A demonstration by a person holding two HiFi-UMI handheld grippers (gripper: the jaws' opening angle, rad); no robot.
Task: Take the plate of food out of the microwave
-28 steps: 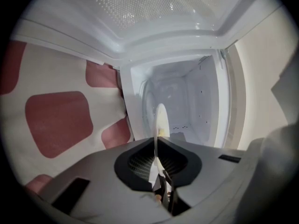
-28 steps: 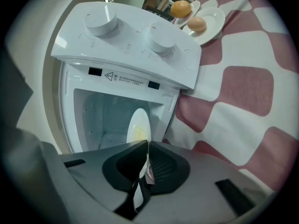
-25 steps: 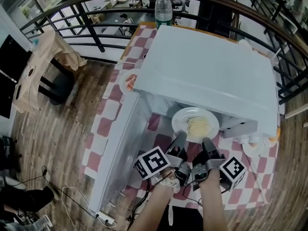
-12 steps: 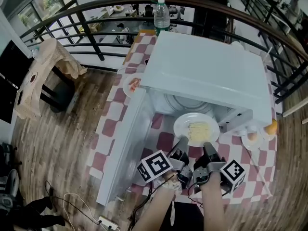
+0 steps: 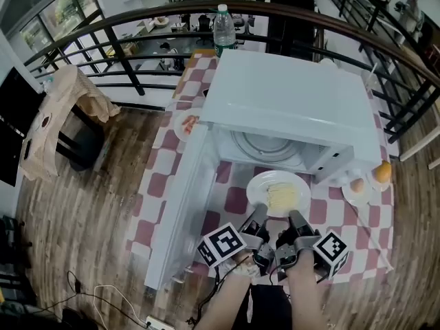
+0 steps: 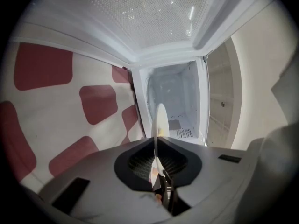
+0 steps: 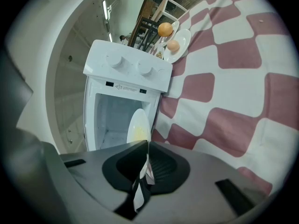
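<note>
On my head view I lose the near rim of the plate (image 5: 256, 184) under the left gripper (image 5: 259, 212) and right gripper (image 5: 296, 217), both forearms (image 5: 302, 301) run off the bottom edge, and the reddish bit on the small plate (image 5: 179, 126) is probably food, too small to name.

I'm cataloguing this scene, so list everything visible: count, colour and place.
microwave: one, white, door open.
plate of food: one, white with yellow food, in front of the open microwave.
tablecloth: one, red-and-white check, under the microwave.
water bottle: one, clear, behind the microwave.
egg: one, tan, on a small plate right of the microwave.
orange: one, beside the egg.
left gripper: grey, shut on the plate's near rim.
right gripper: grey, shut on the same rim.
</note>
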